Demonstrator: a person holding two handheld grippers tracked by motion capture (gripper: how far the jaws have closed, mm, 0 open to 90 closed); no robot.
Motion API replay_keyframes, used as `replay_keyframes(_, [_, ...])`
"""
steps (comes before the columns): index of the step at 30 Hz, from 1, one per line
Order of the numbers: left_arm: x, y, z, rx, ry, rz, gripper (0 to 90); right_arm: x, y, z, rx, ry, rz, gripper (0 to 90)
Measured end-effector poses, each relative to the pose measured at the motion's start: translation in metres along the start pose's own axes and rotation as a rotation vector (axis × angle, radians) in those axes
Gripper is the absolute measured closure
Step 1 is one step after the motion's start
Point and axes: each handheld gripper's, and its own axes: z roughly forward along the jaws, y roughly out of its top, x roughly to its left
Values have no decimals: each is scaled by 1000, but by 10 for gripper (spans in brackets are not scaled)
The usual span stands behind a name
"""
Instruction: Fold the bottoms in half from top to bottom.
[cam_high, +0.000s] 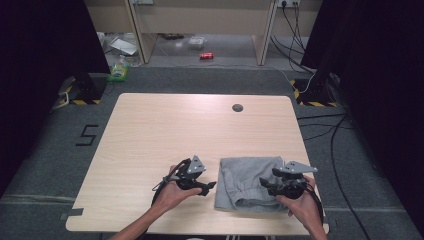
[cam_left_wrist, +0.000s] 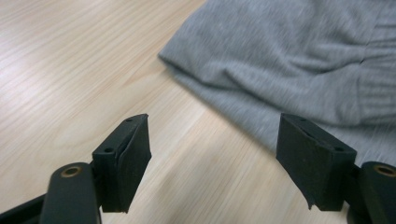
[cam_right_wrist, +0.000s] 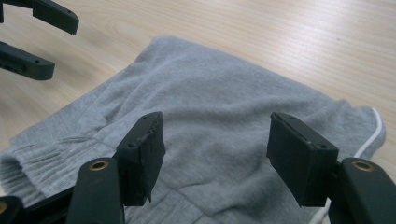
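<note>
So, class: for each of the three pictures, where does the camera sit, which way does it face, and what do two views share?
High view: above the near side, facing forward and down on the table; forearms, both grippers.
Left gripper view: on the left gripper, facing the grey garment; open jaws.
Right gripper view: on the right gripper, above the garment; open jaws, left gripper farther off.
Shared: the garment.

Most of the counter (cam_high: 165, 125) lies bare across the upper and left of the high view. Obstacles there are few: a small dark disc (cam_high: 237, 107) near the far edge and the folded grey garment (cam_high: 245, 182) at lower right.
</note>
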Motion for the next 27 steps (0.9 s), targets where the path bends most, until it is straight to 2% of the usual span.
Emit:
replay_keyframes(3, [7,-8,-6,11,16,2,254,2,-2,-1,0,0,0,358])
replay_keyframes(7, [19,-21,-13,18,38,-14,251,5,-6,-1,7,-1,0,351])
replay_keyframes(13, [36,-45,-30,13,59,-77,249,8,-10,-3,9,2,-6,344])
replay_keyframes(21, [49,-73,-57,3,93,-136,241,9,-17,-2,20,3,3,337])
replay_keyframes(24, [52,-80,-66,6,120,-139,240,9,-18,-1,29,0,3,334])
replay_keyframes(27, [53,-86,-72,13,129,-140,237,11,-19,0,42,-6,-5,327])
